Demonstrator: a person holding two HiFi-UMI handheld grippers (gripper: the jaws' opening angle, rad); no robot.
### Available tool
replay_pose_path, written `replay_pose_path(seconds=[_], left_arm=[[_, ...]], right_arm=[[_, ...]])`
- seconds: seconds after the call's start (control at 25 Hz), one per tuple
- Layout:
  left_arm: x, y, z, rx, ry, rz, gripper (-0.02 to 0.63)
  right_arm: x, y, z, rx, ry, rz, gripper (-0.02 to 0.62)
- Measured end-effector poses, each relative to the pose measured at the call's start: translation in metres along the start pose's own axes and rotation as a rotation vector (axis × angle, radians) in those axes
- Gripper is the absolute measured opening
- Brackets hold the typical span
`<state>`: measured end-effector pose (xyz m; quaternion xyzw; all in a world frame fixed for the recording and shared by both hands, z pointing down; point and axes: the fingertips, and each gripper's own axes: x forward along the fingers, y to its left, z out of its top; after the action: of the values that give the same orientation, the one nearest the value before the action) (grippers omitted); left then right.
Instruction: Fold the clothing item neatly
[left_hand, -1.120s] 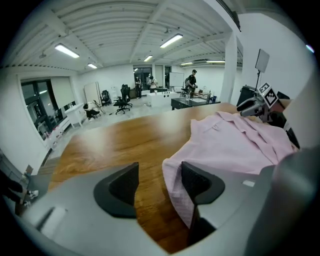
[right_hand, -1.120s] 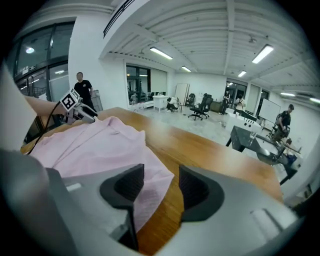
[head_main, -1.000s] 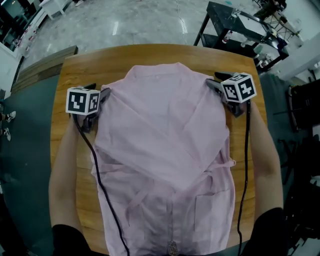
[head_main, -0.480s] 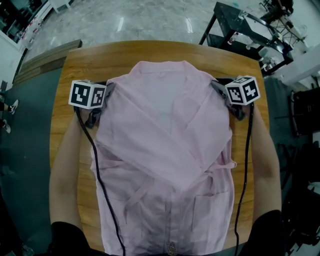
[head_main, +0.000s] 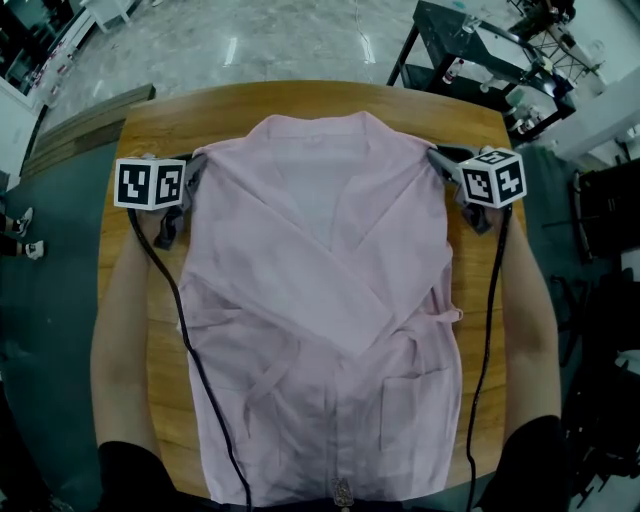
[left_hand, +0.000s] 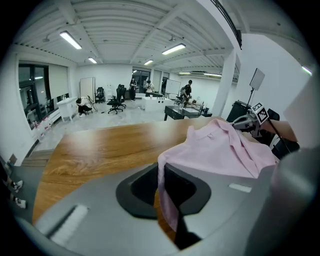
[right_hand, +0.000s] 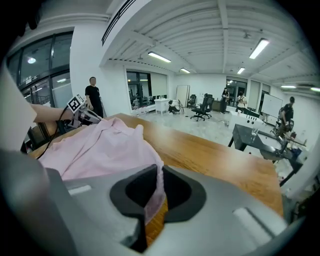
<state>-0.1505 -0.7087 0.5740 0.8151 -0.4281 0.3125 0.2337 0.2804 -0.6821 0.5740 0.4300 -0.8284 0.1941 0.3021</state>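
Your head view is dim and evenly lit; the pink garment (head_main: 320, 260) throws only a faint, soft shadow on the table (head_main: 300, 105), and beyond the table the floor (head_main: 235, 45) carries streaks of glare. In your gripper views, strip lights (left_hand: 70, 40) above the table glow bright, corners blacken, edges bow, and the nearest foreground blurs.

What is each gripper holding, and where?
Both jaws have just closed on the pink garment: left gripper at one shoulder edge, right gripper at the other.
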Motion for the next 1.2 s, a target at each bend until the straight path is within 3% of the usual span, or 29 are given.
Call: replay_pose_path(seconds=[0.36, 0.6, 0.8, 1.0, 1.2], left_arm=[[-0.062, -0.025, 0.029, 0.023, -0.103, -0.007, 0.032], [-0.126, -0.051, 0.025, 0.052, -0.156, 0.000, 0.032], [-0.172, -0.088, -0.004, 0.085, -0.142, -0.025, 0.032], [-0.202, -0.115, -0.049, 0.120, -0.071, -0.024, 0.032], [-0.211, -0.135, -0.101, 0.103, -0.002, -0.083, 0.032]], right_arm=[[-0.066, 0.020, 0.030, -0.009, -0.108, -0.014, 0.034], [-0.132, 0.061, 0.032, -0.019, -0.169, -0.005, 0.034], [-0.181, 0.098, 0.007, -0.016, -0.193, 0.021, 0.033], [-0.210, 0.137, -0.036, 0.013, -0.180, 0.056, 0.034], [-0.218, 0.162, -0.081, 0.057, -0.136, 0.076, 0.033]])
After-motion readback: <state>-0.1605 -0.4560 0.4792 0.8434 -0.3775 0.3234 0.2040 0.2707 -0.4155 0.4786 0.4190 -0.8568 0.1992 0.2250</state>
